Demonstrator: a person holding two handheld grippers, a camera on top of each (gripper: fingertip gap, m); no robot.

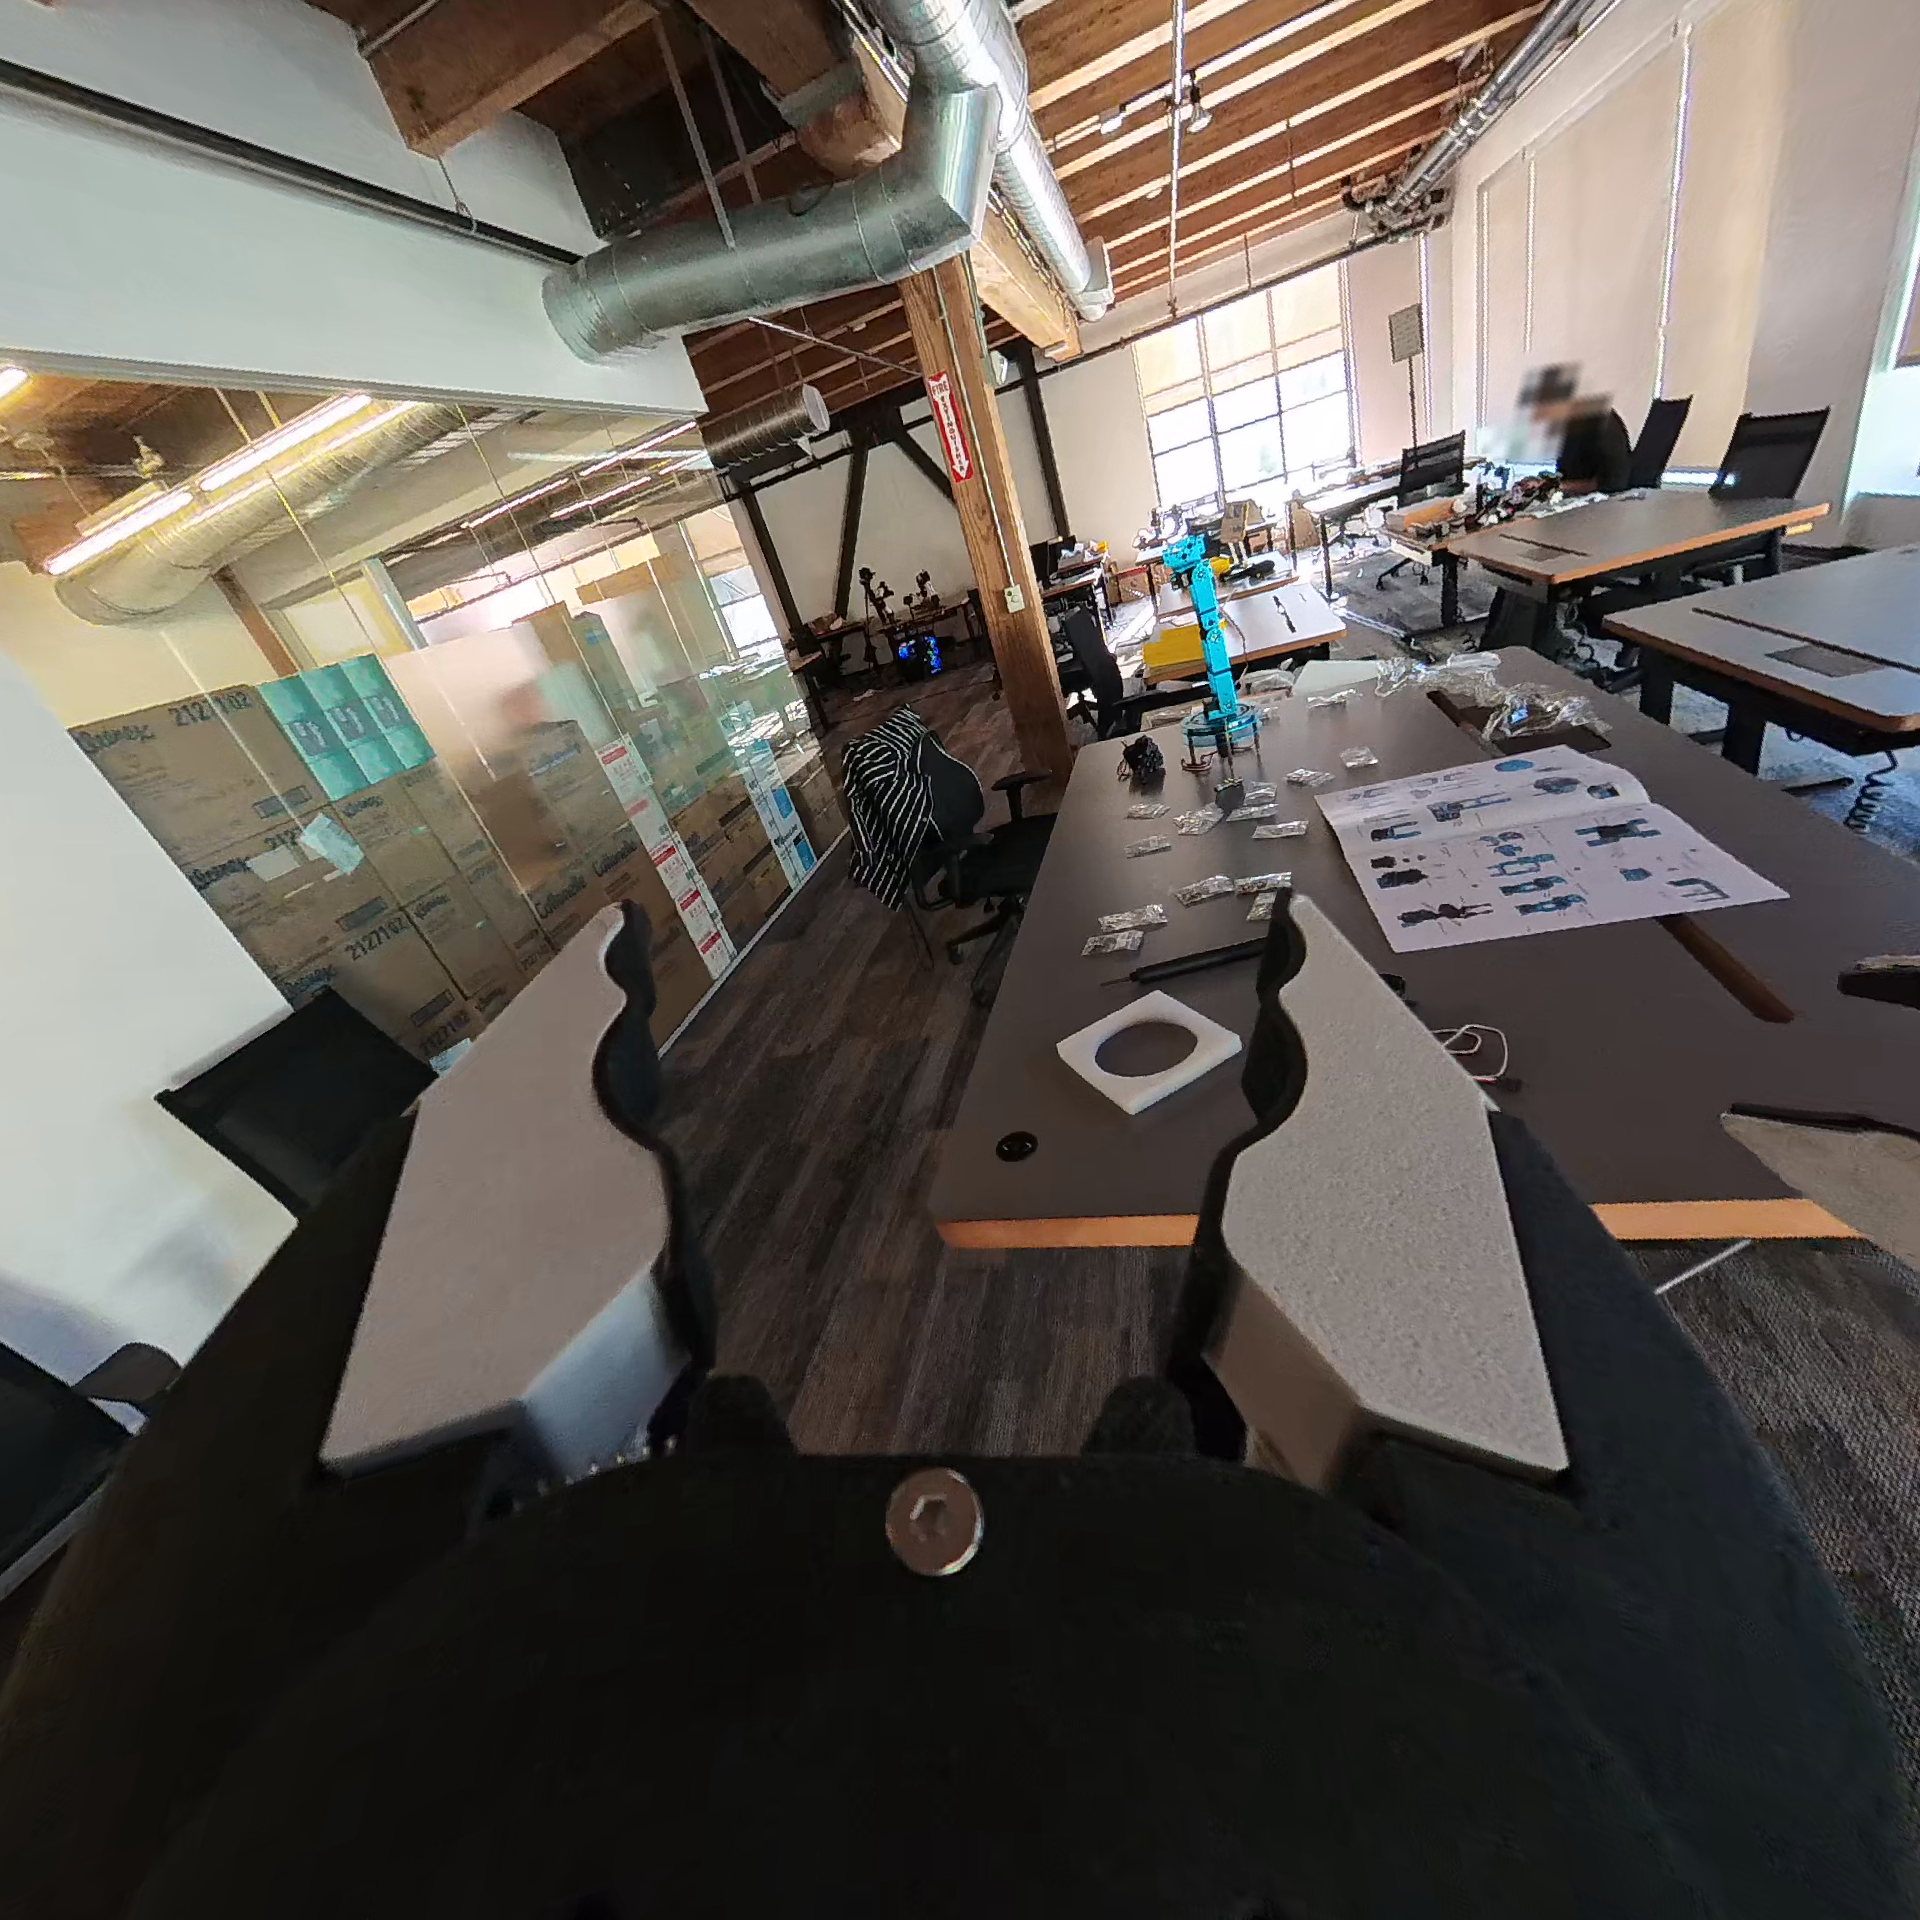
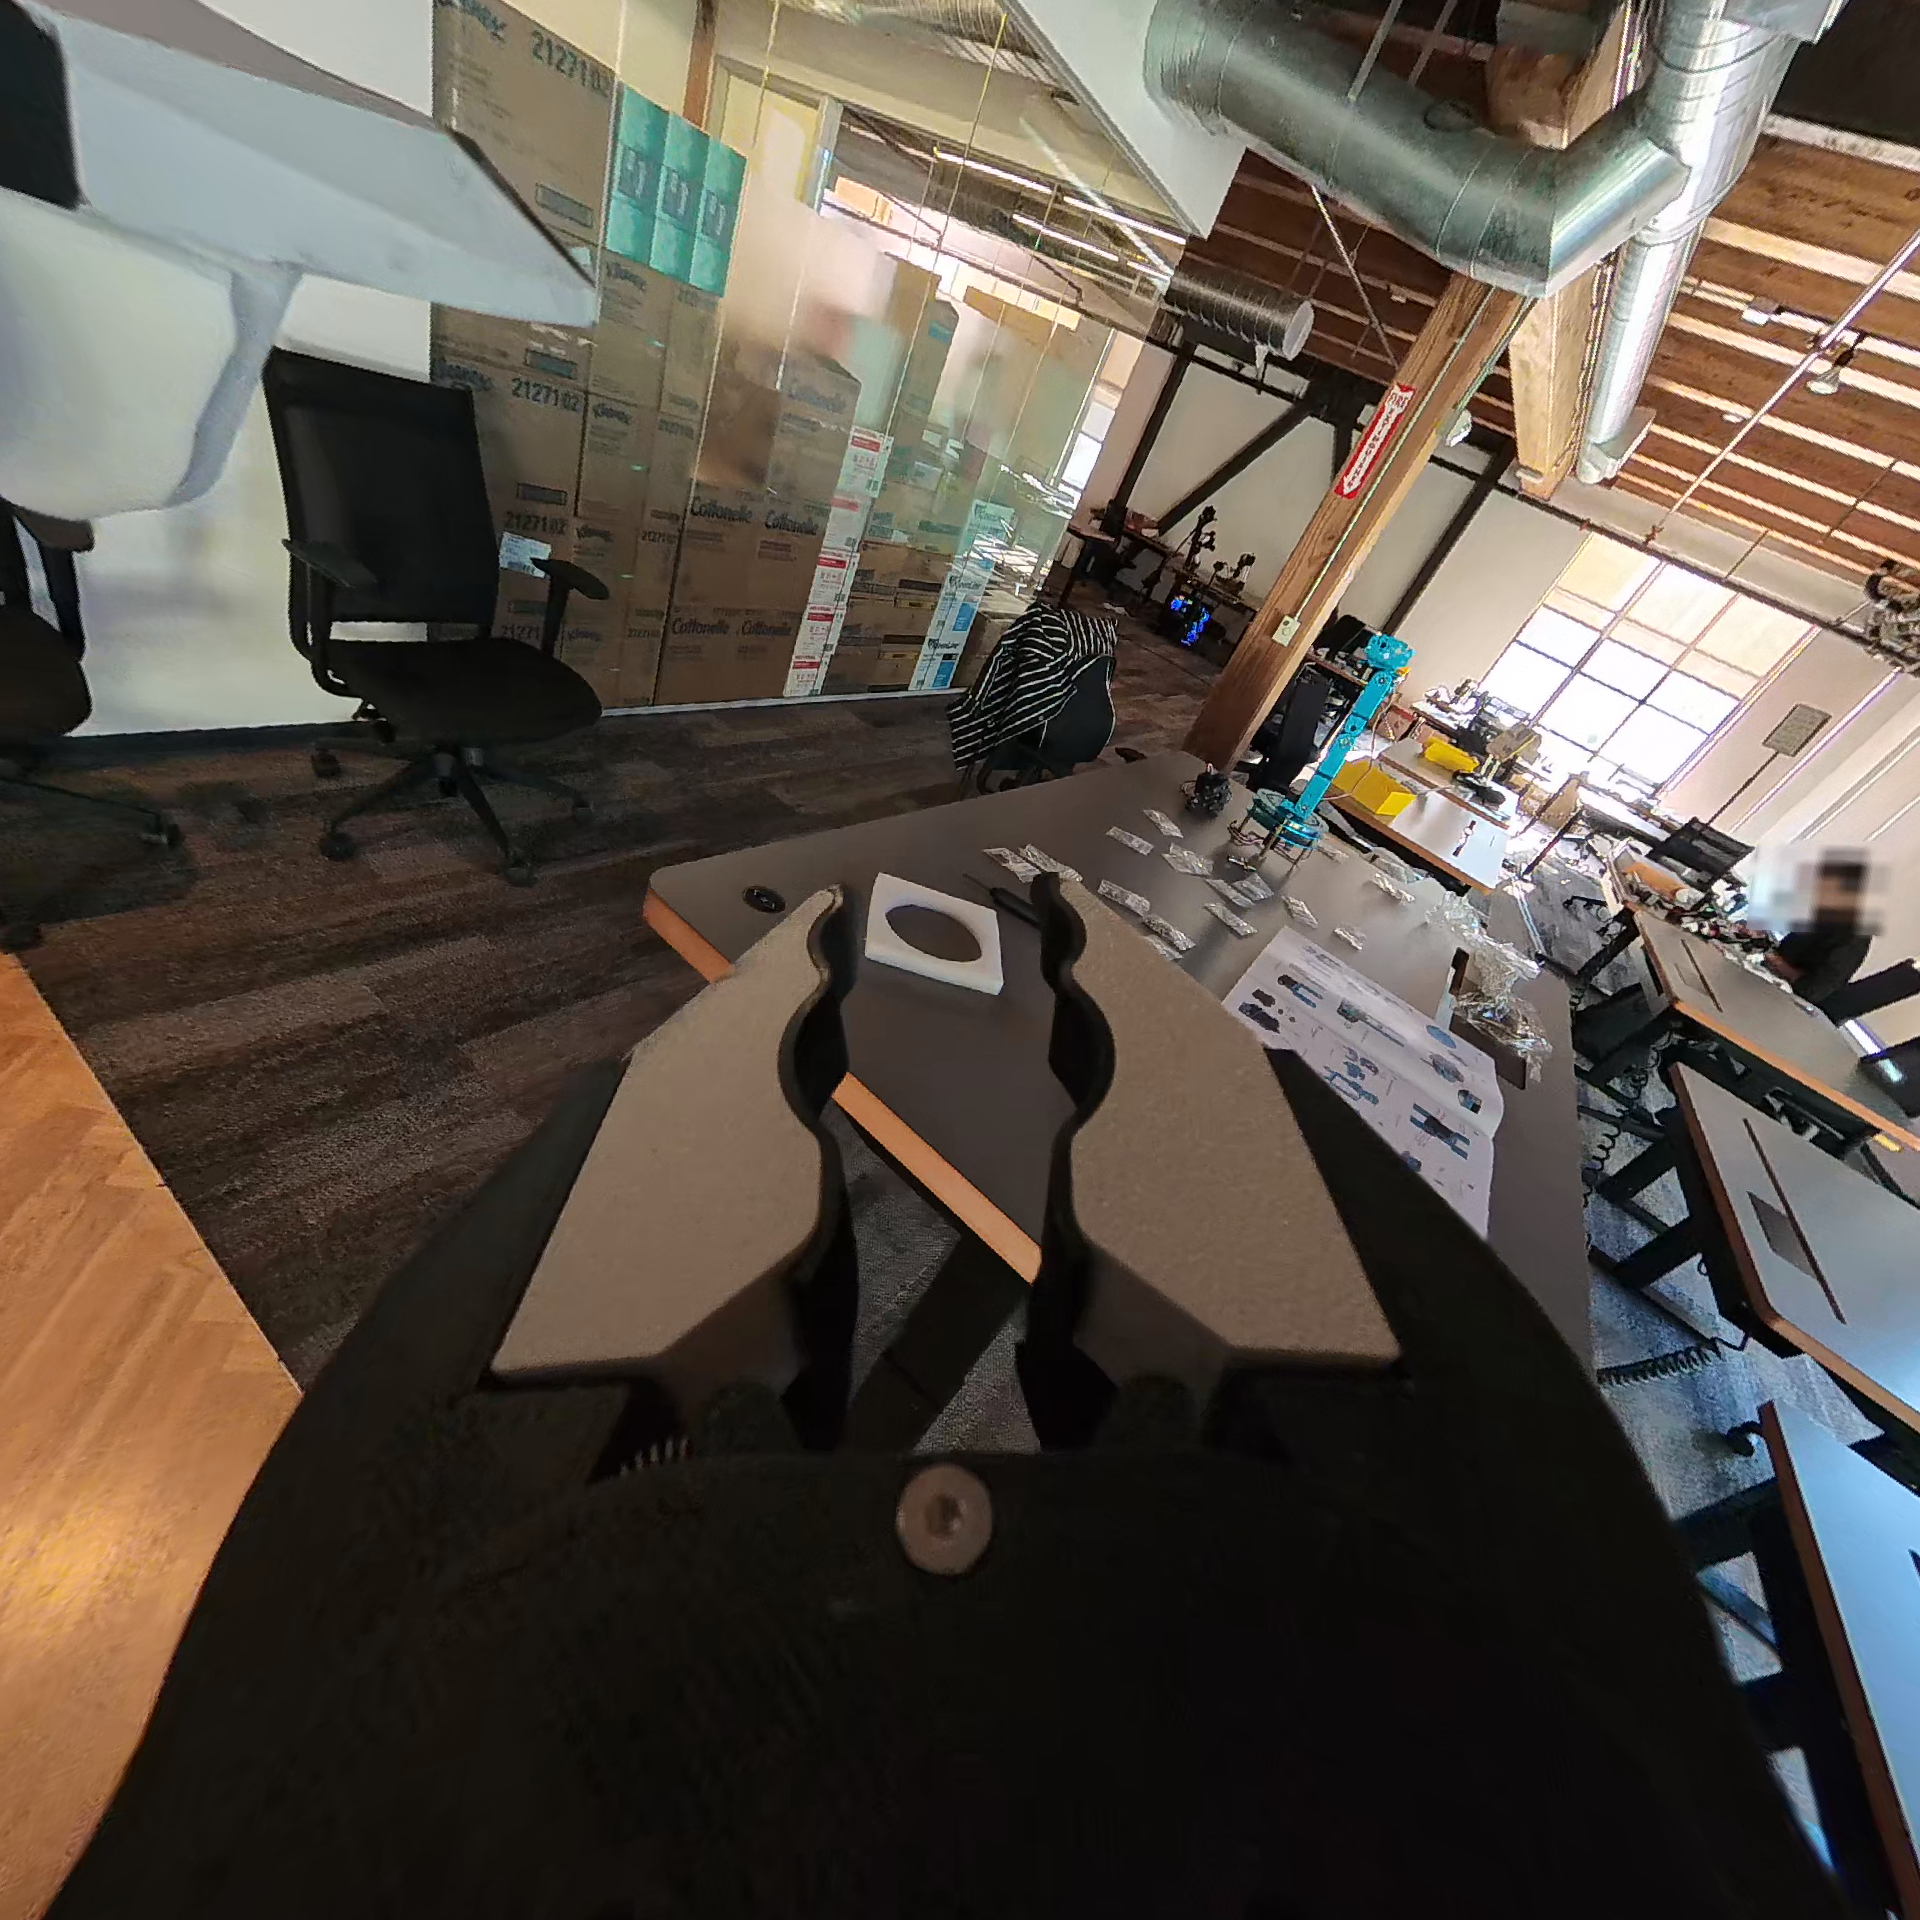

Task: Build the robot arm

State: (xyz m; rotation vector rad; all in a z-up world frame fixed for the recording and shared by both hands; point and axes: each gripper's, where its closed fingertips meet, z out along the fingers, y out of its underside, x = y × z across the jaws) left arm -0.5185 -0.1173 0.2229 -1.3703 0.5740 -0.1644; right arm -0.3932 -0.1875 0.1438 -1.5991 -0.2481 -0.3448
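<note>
My left gripper [image 1: 956, 914] is open wide and empty, held in the air just short of the near edge of a dark grey table [image 1: 1558, 1091]. A white foam square with a round hole [image 1: 1148, 1049] lies on the table near its right fingertip, with a black screwdriver [image 1: 1195, 961] behind it. My right gripper [image 2: 940, 899] is open with a narrower gap, empty, above the same table [image 2: 935, 831] edge, and the foam square [image 2: 935, 940] shows between its fingertips. Further back are several small clear bags of parts [image 1: 1205, 888], a printed sheet [image 1: 1538, 852] and a blue toy robot arm [image 1: 1210, 665].
Black office chairs [image 2: 416, 623] stand on the floor to the left; one carries a striped cloth [image 1: 894, 800]. A wooden post [image 1: 987, 540] stands behind the table. A glass wall fronts stacked cardboard boxes [image 1: 312, 862]. More desks [image 1: 1766, 644] and a seated person [image 1: 1590, 447] are at the right.
</note>
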